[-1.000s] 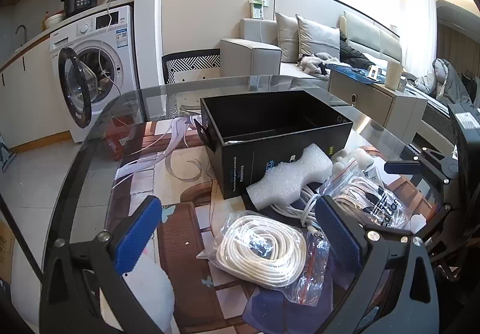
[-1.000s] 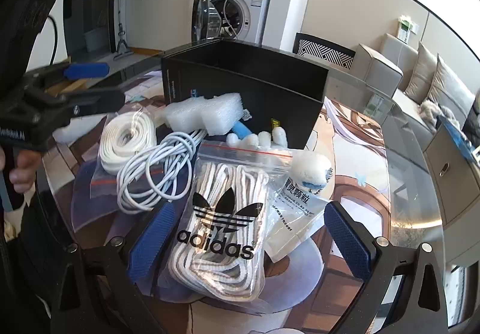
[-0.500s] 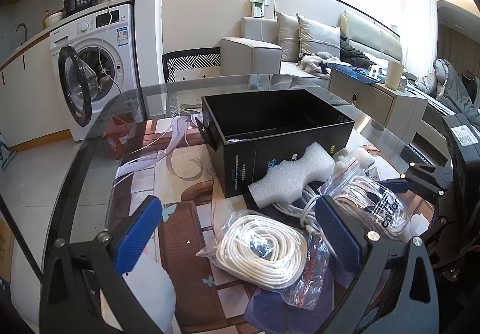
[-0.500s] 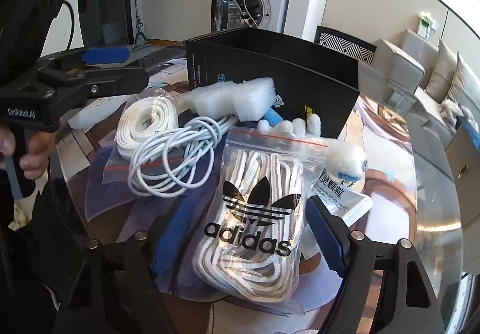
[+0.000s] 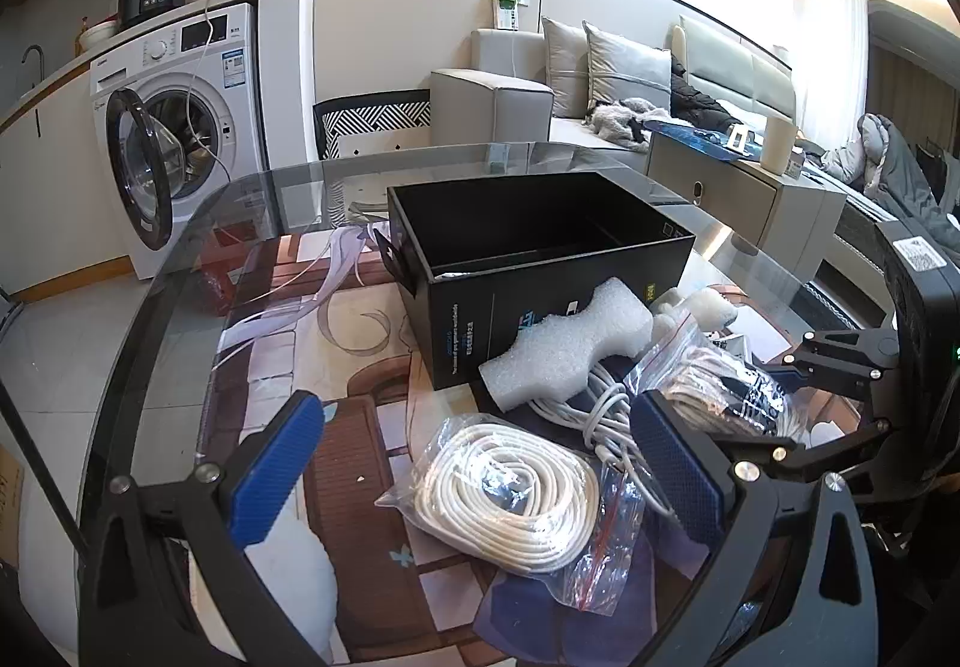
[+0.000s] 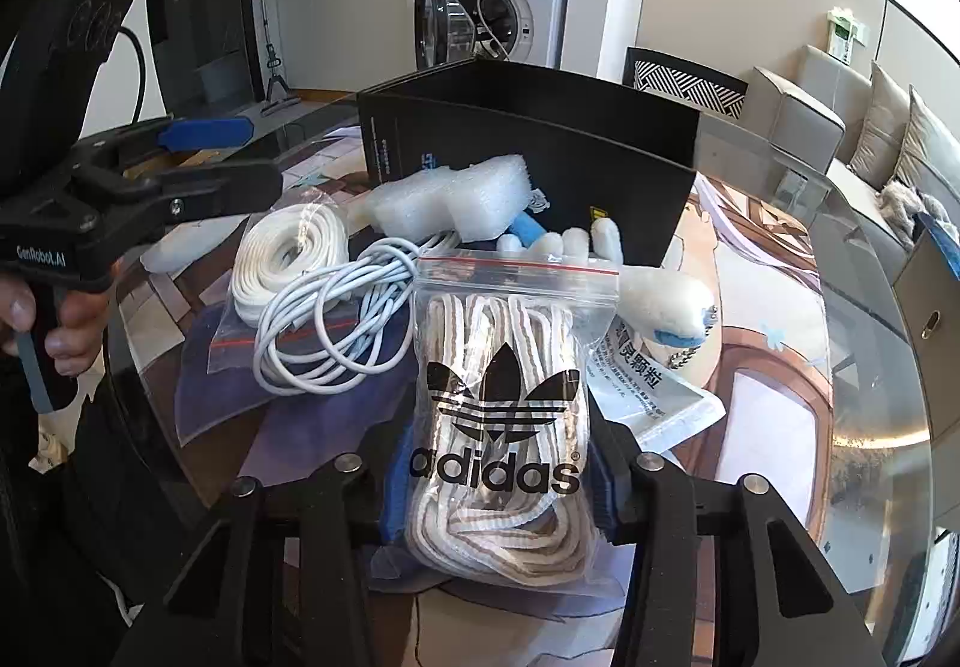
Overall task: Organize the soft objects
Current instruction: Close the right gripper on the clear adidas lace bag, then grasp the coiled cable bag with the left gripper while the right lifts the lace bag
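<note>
**A:** Which step is this?

**B:** The pick-up of the first item, I judge. The right hand-held gripper (image 6: 501,493) has just been closing, and its blue pads now sit against both sides of the zip bag of laces (image 6: 501,415), the clear one with the black trefoil logo. The bag bulges between them, so it looks gripped, though it rests on the glass surface (image 6: 840,367) and is not yet lifted.

**A:** And the other one?

**B:** The left hand-held gripper (image 5: 480,463) stands wide open and holds nothing. It hangs over the bagged coil of white cord (image 5: 510,493) without touching it.

**A:** Where does the bag need to go?

**B:** Most likely into the open black box (image 5: 540,253), which stands just behind the pile and looks empty as far as its inside shows. That is my reading of the task, not something shown.

**A:** So what does the next move call for?

**B:** A straight lift first. The bag lies just beside the loose white cable (image 6: 336,325), and a printed sachet (image 6: 648,391) is tucked under its right edge, so a sideways drag could pull them along. Then it must clear the foam block (image 6: 456,199) leaning at the box's near wall, pass over the rim, and be let go inside. The bag is slack, so its free end will droop in the lift.
</note>
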